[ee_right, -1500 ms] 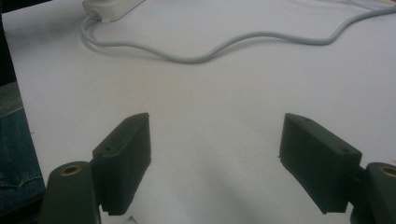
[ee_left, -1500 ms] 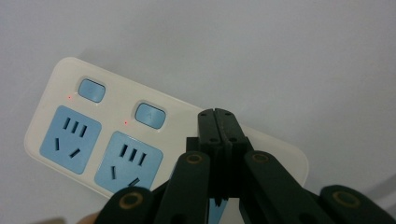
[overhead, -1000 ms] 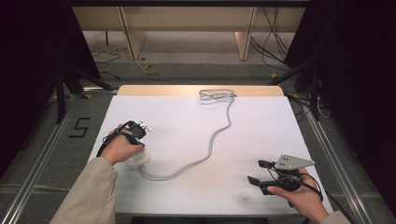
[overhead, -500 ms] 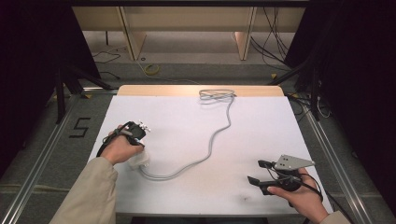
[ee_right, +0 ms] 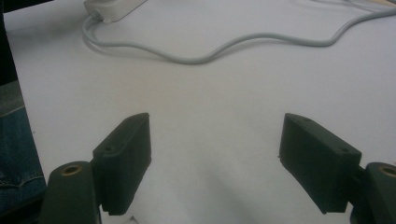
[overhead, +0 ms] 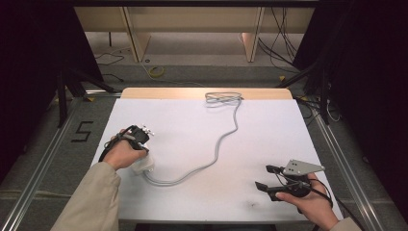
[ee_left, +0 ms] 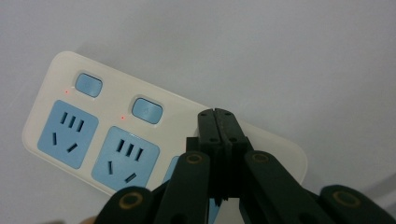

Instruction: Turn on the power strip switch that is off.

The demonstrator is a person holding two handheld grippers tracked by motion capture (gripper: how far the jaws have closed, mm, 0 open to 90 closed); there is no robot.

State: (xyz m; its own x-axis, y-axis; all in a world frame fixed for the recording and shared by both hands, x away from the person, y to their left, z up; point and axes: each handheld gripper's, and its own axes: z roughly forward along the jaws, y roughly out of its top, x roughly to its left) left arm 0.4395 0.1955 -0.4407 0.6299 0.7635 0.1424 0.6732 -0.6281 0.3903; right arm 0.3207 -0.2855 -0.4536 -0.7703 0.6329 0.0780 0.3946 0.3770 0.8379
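Observation:
A cream power strip (ee_left: 154,121) with blue sockets and blue switches lies on the white table; small red lights glow beside two switches. My left gripper (ee_left: 217,114) is shut, jaws pressed together with nothing between them, its tip just above the strip's face near a third switch. From above, the left gripper (overhead: 144,132) sits over the strip (overhead: 143,166) at the table's left. A grey cable (overhead: 219,144) runs from the strip to the far edge. My right gripper (ee_right: 215,154) stands open above bare table, seen at the near right (overhead: 265,177).
The strip's end (ee_right: 114,8) and cable (ee_right: 210,53) lie beyond the right gripper's jaws. A coil of cable (overhead: 222,98) rests at the table's far edge. Metal rails run down both sides, with a floor mark (overhead: 82,131) on the left.

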